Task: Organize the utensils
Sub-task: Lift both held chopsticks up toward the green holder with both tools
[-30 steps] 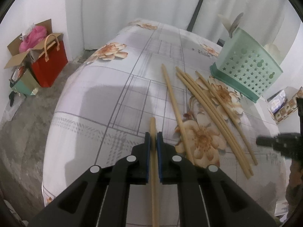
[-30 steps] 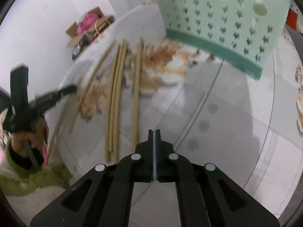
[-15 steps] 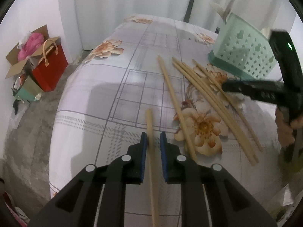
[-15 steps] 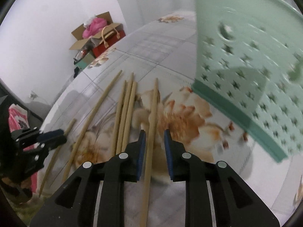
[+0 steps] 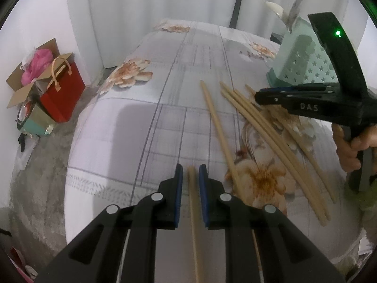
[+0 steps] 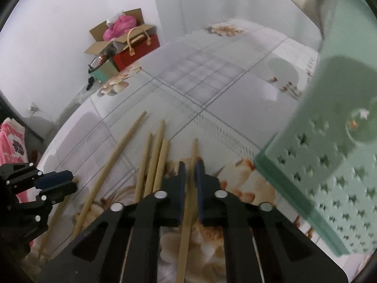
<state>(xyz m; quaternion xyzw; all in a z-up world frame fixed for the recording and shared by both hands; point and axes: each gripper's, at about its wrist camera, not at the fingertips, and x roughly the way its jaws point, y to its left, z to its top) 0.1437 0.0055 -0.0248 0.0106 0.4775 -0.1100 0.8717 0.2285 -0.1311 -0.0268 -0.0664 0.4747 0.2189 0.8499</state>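
Both grippers are working the loose bamboo chopsticks that lie on the floral, grid-patterned tablecloth point(image 5: 146, 108). The left gripper point(image 5: 190, 176) straddles a single pale chopstick point(image 5: 193, 212) that lies apart from the rest, its blue pads standing a little off the stick on either side, so it is loose rather than clamped. The right gripper point(image 6: 190, 172) has its jaws closing over the rightmost chopstick point(image 6: 186, 224) of the fanned bunch point(image 6: 153, 155); a sliver of gap shows at each pad, so I would not call it gripped yet. Just beside it stands the mint-green plastic utensil holder with star-shaped holes point(image 6: 329, 184), where a white spoon and another utensil already stick up, and where these sticks presumably belong. To do this well, I would centre each stick between the pads, squeeze firmly before lifting, and take one stick only, since the neighbours lie close and could drag along. Lift clear, tip the stick upright, then lower it into the holder. The only readable writing is "DAS", raised on the right gripper's black body in the left view.
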